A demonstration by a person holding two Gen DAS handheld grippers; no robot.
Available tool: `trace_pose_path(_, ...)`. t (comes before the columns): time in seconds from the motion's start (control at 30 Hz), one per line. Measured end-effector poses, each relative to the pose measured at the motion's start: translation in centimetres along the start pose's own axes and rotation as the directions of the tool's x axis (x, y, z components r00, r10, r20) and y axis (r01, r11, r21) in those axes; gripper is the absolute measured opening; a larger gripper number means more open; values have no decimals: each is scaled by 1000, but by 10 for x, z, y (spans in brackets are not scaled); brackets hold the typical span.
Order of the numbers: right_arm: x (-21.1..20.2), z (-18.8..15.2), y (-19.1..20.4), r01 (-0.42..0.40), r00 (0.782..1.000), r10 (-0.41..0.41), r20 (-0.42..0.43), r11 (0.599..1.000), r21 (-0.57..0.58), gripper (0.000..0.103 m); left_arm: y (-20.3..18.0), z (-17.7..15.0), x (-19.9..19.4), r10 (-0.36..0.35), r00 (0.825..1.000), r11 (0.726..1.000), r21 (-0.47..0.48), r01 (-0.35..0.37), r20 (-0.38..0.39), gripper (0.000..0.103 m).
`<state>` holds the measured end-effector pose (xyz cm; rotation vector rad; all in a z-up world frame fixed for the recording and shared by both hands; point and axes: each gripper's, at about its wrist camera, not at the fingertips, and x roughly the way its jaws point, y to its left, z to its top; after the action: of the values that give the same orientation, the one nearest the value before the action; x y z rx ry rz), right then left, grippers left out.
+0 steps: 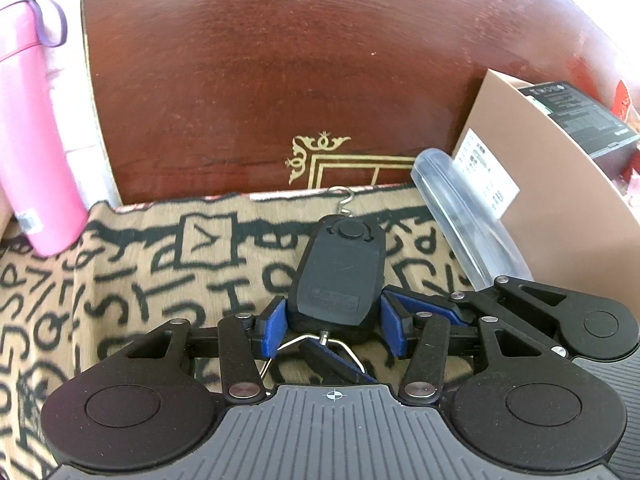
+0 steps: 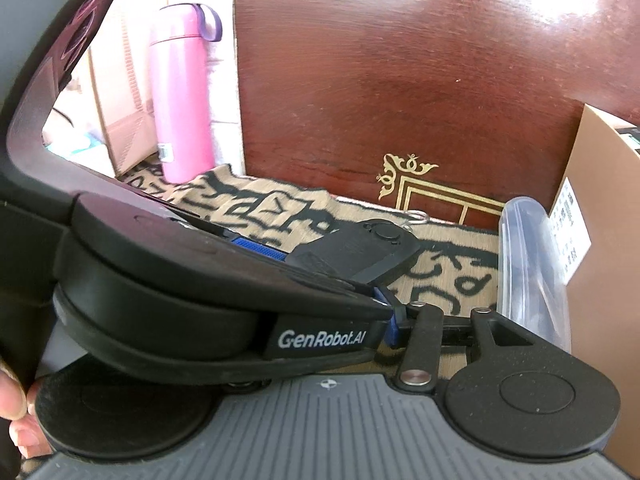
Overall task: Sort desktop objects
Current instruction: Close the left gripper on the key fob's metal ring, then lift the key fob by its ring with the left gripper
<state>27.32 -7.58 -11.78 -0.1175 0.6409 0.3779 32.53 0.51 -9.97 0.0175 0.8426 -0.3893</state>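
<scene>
A black handheld hanging scale (image 1: 338, 280) with a metal hook at its far end lies on the patterned cloth (image 1: 140, 280). My left gripper (image 1: 334, 326) has its blue pads on both sides of the scale's near end and is shut on it. The scale also shows in the right wrist view (image 2: 360, 250). My right gripper (image 2: 390, 322) sits just right of and below the left one. Only its right blue pad (image 2: 394, 324) shows; the left gripper's body hides the rest. In the left wrist view the right gripper's fingers (image 1: 424, 304) reach in from the right, close to the scale.
A pink bottle (image 1: 32, 132) stands at the left on the cloth. A clear plastic tube case (image 1: 468, 220) leans against a brown cardboard box (image 1: 560, 200) holding a black carton (image 1: 580, 120) at the right. A dark red wooden panel (image 1: 280, 80) rises behind.
</scene>
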Motion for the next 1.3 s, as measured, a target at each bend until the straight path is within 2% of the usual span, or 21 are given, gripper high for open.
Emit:
trace_pose_path(0.5,-50,-28,19,-29,999,27,-24,998,-58,55,-20,-41,-42,46,999,998,-52,-47,-21,50)
trace_pose_path(0.57,-58,-32,21,-34,999,33,-24,998,-62,54,-24,-46,-47,44,999,997,-61,-46,-23,45)
trace_pose_path(0.63,-67,-36,23,-50,999,49,-20,996,-68,47,-28,-51,-53,37,999,997,-63,-38,-26,43)
trace_pose_path(0.67,-72,-38,24,-59,998,58,-21,995,-78,44,-31,-54,-56,56,998,997,-55,-57,-27,38)
trace_pose_path(0.7,-77,-41,27,-64,998,62,-22,994,-89,40,-35,-57,-59,69,997,996,-50,-70,-28,37)
trace_pose_path(0.77,-80,-43,31,-63,998,61,-25,993,-95,39,-38,-62,-62,70,997,996,-53,-72,-33,36)
trace_pose_path(0.83,-84,-48,33,-70,997,68,-32,994,-88,35,-41,-68,-64,78,996,995,-53,-80,-36,30)
trace_pose_path(1.0,-97,-56,36,-90,996,87,-33,991,-97,34,-46,-80,-77,82,996,995,-59,-84,-34,30)
trace_pose_path(1.1,-102,-59,32,-102,995,102,-9,992,-74,39,-39,-83,-82,60,998,993,-102,-62,-24,47)
trace_pose_path(1.17,-103,-58,29,-83,996,84,5,994,-65,46,-33,-82,-83,57,998,988,-142,-59,-20,68)
trace_pose_path(1.23,-102,-54,26,-71,997,72,12,995,-71,55,-28,-78,-82,63,998,987,-151,-64,-12,69)
trace_pose_path(1.3,-100,-52,23,-51,998,53,21,996,-72,61,-25,-72,-80,65,998,987,-150,-65,-4,77)
